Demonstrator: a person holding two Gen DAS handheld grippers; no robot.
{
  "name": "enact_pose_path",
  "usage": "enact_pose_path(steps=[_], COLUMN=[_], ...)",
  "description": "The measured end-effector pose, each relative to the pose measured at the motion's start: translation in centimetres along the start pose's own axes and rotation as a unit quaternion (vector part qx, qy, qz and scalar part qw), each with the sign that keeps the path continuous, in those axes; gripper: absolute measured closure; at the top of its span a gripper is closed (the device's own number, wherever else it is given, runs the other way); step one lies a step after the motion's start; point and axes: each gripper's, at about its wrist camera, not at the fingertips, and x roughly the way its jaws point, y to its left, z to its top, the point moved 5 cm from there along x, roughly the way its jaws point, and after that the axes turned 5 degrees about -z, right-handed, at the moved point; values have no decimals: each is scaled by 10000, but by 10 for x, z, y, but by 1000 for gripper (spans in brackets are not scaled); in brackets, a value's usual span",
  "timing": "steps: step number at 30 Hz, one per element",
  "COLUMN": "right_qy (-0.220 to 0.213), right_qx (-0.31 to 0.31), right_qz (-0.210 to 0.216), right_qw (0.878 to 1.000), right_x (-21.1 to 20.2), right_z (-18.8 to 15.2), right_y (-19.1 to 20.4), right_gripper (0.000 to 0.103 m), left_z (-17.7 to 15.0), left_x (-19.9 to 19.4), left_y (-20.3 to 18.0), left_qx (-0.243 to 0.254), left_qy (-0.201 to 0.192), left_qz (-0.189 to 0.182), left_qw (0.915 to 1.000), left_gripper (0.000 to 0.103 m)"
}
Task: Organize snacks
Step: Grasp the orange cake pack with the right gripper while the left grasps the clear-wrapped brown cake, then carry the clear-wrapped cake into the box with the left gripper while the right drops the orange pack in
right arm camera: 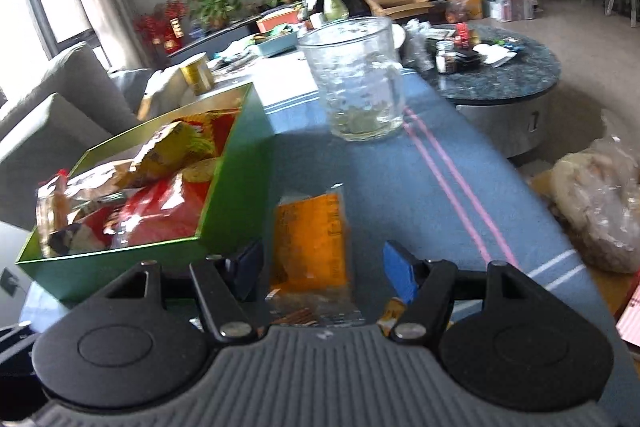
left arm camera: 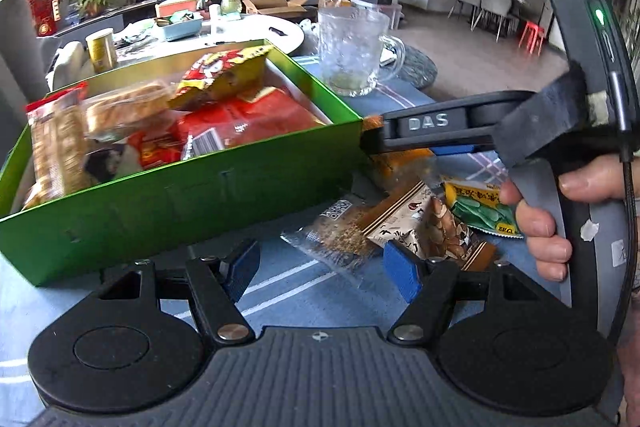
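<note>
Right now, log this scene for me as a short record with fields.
surface: blue striped cloth
box: green box, open, full of snack packs
mug: glass mug, upright, beyond the box
loose snacks: orange pack, nut pack, green pack, clear pack, all on the cloth beside the box
left gripper: open, nothing between its fingers
right gripper: open, straddling the orange pack, pads not pressing on it

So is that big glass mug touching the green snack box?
Apart. In the right wrist view, bare blue tablecloth shows between the glass mug and the green box; the left wrist view shows the same gap.
</note>
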Motion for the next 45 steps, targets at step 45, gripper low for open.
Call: enact_pose_path(steps=[45], right_qy=[-278], right_qx=[272], right_qz=[348], right_qw=[9986], right_x=[-1], right_z=[5], right_y=[-18], right_gripper=[39], left_z=[-23], left_x=[-38], left_y=[25], left_qx=[-639], left_qy=[-377], left_qz=[278], left_qw=[9969], left_gripper=[67])
